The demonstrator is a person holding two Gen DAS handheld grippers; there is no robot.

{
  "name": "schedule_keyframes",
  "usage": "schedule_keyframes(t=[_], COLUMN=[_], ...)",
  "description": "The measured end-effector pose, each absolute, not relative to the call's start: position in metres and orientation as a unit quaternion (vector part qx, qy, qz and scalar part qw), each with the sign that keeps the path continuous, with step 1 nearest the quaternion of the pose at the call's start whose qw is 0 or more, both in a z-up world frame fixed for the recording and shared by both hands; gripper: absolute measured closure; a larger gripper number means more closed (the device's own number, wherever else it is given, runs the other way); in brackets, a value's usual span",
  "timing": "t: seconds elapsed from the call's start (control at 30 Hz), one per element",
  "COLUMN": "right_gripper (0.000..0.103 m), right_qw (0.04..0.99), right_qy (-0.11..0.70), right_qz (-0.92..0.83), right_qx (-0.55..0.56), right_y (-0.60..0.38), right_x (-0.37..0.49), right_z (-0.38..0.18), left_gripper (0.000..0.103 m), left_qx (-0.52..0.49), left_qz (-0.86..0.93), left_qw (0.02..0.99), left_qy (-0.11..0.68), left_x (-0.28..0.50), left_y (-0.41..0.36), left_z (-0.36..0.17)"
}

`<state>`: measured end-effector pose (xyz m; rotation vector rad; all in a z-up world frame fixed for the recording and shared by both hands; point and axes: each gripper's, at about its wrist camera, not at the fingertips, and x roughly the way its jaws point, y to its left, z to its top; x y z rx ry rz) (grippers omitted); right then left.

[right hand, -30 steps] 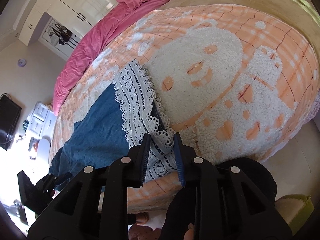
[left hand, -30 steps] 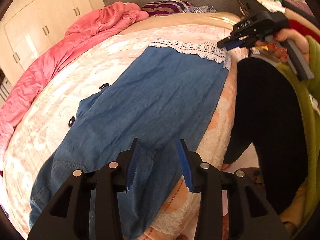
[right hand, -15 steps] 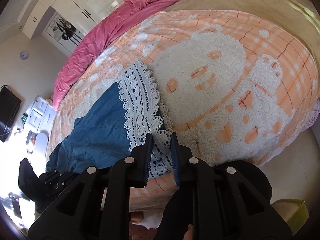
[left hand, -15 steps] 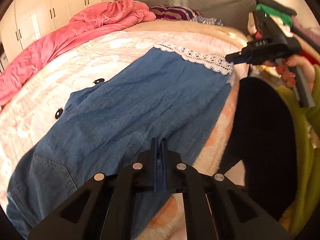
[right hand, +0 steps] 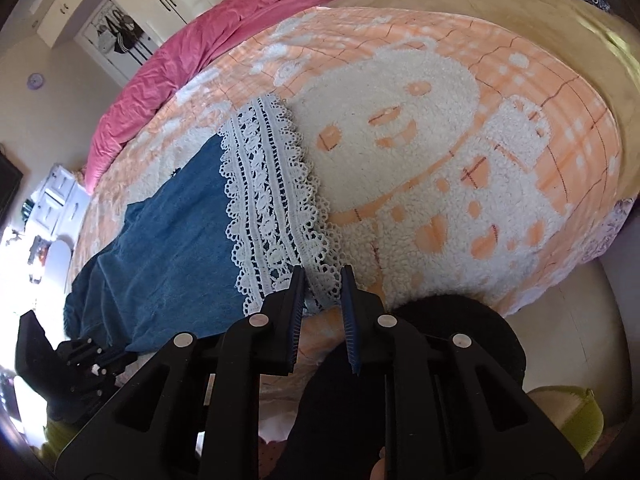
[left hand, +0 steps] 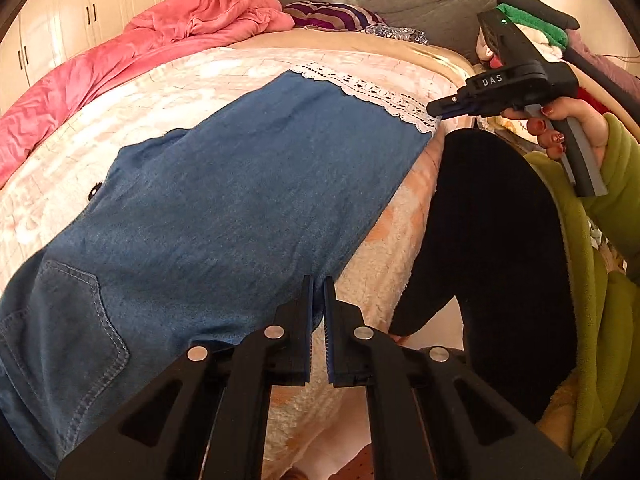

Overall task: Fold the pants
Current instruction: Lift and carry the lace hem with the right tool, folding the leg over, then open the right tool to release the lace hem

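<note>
Blue denim pants (left hand: pixel 224 200) with a white lace hem (left hand: pixel 372 90) lie flat along the bed's near edge, back pocket (left hand: pixel 60 332) at lower left. My left gripper (left hand: pixel 317 284) is shut, pinching the near edge of the denim mid-leg. In the right wrist view the lace hem (right hand: pixel 272 200) sits just ahead of my right gripper (right hand: pixel 322 274), whose jaws are narrowly open with the hem's near corner between the tips. The right gripper also shows in the left wrist view (left hand: pixel 452 106) at the hem's corner.
The pants rest on an orange-and-white fleece blanket (right hand: pixel 420 120) with a bear pattern. A pink quilt (left hand: pixel 120 52) is bunched at the far side. My black-trousered legs (left hand: pixel 492 240) stand against the bed edge. Stacked clothes (left hand: pixel 532 20) lie at the far right.
My left gripper closed from wide open onto the denim's near edge. My right gripper stayed at the lace hem corner, its jaws opening slightly since half a second ago.
</note>
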<state>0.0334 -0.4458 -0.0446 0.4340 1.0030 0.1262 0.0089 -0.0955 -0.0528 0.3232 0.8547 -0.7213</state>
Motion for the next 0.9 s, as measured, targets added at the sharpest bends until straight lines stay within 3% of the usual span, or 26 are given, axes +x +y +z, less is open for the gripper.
schedule_keyframes(t=[0.07,0.23,0.3,0.37,0.43,0.5,0.6,0.73,0.87,0.9], right_gripper=[0.074,0.072,0.065,0.063,0.063,0.063,0.069,0.061,0.056,0.056], right_qw=[0.85,0.891,0.896,0.891,0.874,0.859,0.854,0.879,0.889,0.884], right_qy=[0.482,0.416,0.406,0.413,0.447,0.483,0.498,0.454,0.415,0.412], right_qz=[0.042,0.045,0.092,0.129,0.146,0.125,0.106,0.136,0.194,0.218], right_qx=[0.208,0.177,0.157,0.136,0.121,0.114,0.106,0.053,-0.008,-0.027], right_y=[-0.447,-0.432,-0.412,-0.39,-0.374,-0.373,-0.375,-0.351,-0.303,-0.283], right_x=[0.033,0.023,0.028,0.04,0.057,0.07,0.072,0.07,0.097,0.11], right_z=[-0.045,-0.008,0.002,0.0,-0.017,-0.037,-0.051,-0.016,0.016,0.02], left_gripper=[0.095,0.077,0.072,0.069,0.056,0.049,0.049,0.049,0.048,0.043], left_qx=[0.142,0.119,0.097,0.069,0.046,0.031,0.029,0.033,0.033,0.03], left_qz=[-0.337,-0.336,-0.345,-0.351,-0.345,-0.322,-0.262,-0.209,-0.225,-0.233], left_qw=[0.837,0.843,0.848,0.857,0.867,0.877,0.883,0.878,0.883,0.883], left_qy=[0.408,0.402,0.39,0.372,0.356,0.355,0.389,0.43,0.411,0.407], left_x=[0.011,0.009,0.004,-0.001,0.0,0.008,0.027,0.045,0.04,0.038], left_y=[-0.094,-0.088,-0.084,-0.076,-0.064,-0.049,-0.036,-0.03,-0.035,-0.035], left_z=[-0.056,-0.052,-0.041,-0.025,-0.011,-0.009,-0.025,-0.049,-0.035,-0.031])
